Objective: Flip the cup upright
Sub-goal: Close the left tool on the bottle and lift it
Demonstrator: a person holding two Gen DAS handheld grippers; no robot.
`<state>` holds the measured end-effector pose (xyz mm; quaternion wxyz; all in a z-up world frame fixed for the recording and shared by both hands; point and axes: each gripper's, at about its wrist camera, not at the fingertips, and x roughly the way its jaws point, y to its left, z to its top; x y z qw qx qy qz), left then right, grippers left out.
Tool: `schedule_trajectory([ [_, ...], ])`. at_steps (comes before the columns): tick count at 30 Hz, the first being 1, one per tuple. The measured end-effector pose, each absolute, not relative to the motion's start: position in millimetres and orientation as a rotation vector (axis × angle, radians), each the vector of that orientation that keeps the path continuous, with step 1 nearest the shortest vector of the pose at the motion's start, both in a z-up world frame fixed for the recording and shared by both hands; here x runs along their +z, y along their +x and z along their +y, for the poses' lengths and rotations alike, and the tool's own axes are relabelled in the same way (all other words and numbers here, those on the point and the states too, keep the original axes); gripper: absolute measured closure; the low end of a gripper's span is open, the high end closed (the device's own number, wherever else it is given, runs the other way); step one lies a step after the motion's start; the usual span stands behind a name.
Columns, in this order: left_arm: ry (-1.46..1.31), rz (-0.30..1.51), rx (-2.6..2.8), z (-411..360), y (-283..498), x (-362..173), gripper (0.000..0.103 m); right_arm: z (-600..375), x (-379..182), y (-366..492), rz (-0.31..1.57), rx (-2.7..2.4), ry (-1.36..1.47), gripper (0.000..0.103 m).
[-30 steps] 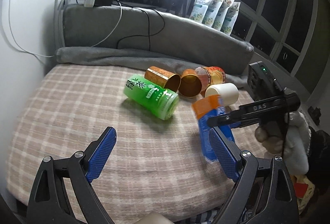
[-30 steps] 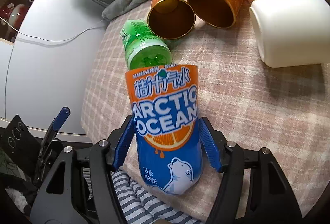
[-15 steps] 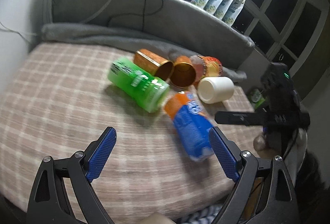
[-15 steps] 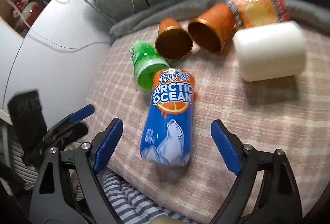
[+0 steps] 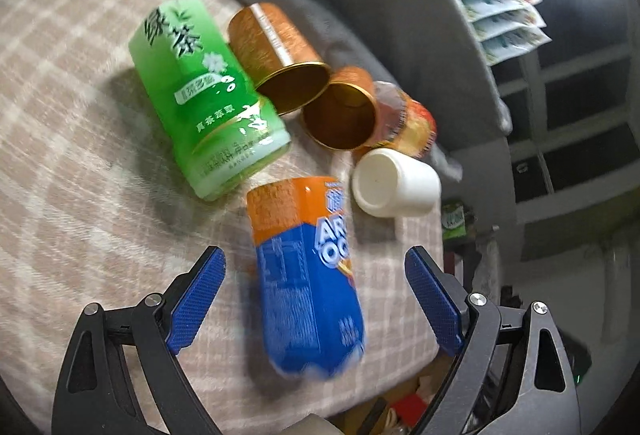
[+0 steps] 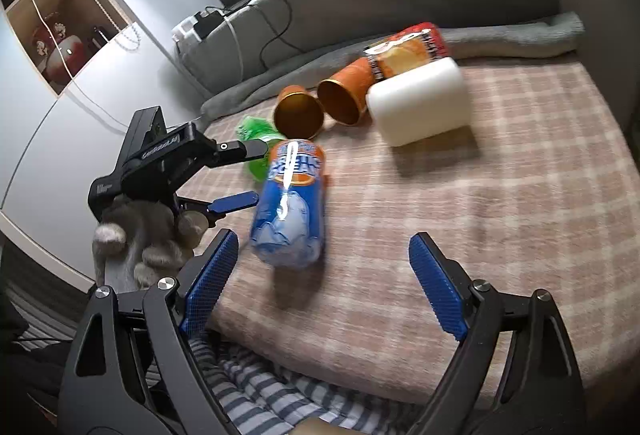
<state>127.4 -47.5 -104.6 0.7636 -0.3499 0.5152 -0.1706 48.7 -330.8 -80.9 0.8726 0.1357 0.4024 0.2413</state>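
Left wrist view: we see the left gripper (image 5: 316, 295) with its blue pads (image 5: 198, 299) spread wide on either side of the blue-and-orange cup (image 5: 306, 275), without touching it. The cup lies on its side on the plaid blanket (image 5: 80, 175) at lower centre of the frame, orange end pointing up-frame. Above it lie a green cup (image 5: 204, 91), two copper-coloured cups (image 5: 280, 55) with open mouths, a red-orange cup (image 5: 408, 121) and a white cup (image 5: 394, 183), all on their sides.

Right wrist view: we see the right gripper (image 6: 322, 289) at the bottom of the frame, fingers likewise spread and holding nothing. The blue-and-orange cup (image 6: 290, 203) lies left of centre, just beyond the left pad. The left gripper (image 6: 236, 177) enters from the left edge, held by a gloved hand (image 6: 144, 231). The white cup (image 6: 418, 107) lies in the upper centre.
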Motion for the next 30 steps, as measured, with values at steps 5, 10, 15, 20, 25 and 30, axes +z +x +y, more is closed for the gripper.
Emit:
schedule_trajectory([
  [5,-0.75,1.109,-0.33,-52.0,133.0,-106.1,0.018,-341.7,-86.0,44.2,0.837,0.493,0.299,0.013],
  [10,-0.721,1.107,-0.311,-56.0,142.1,-108.5,0.029,-345.0,-90.7,44.5,0.829,0.486,0.303,0.013],
  [15,-0.704,1.131,-0.31,-61.5,148.2,-114.7,0.036,-348.7,-93.8,44.2,0.835,0.478,0.311,0.013],
  [20,-0.679,1.146,-0.314,-66.7,152.4,-118.6,0.045,-356.3,-95.9,44.2,0.837,0.454,0.337,0.013],
  [25,-0.664,1.142,-0.312,-68.9,152.9,-118.0,0.045,-364.6,-97.5,45.0,0.836,0.435,0.367,0.013],
  [30,-0.632,1.108,-0.319,-70.5,147.6,-109.9,0.046,-367.6,-97.0,44.8,0.827,0.425,0.367,0.013],
])
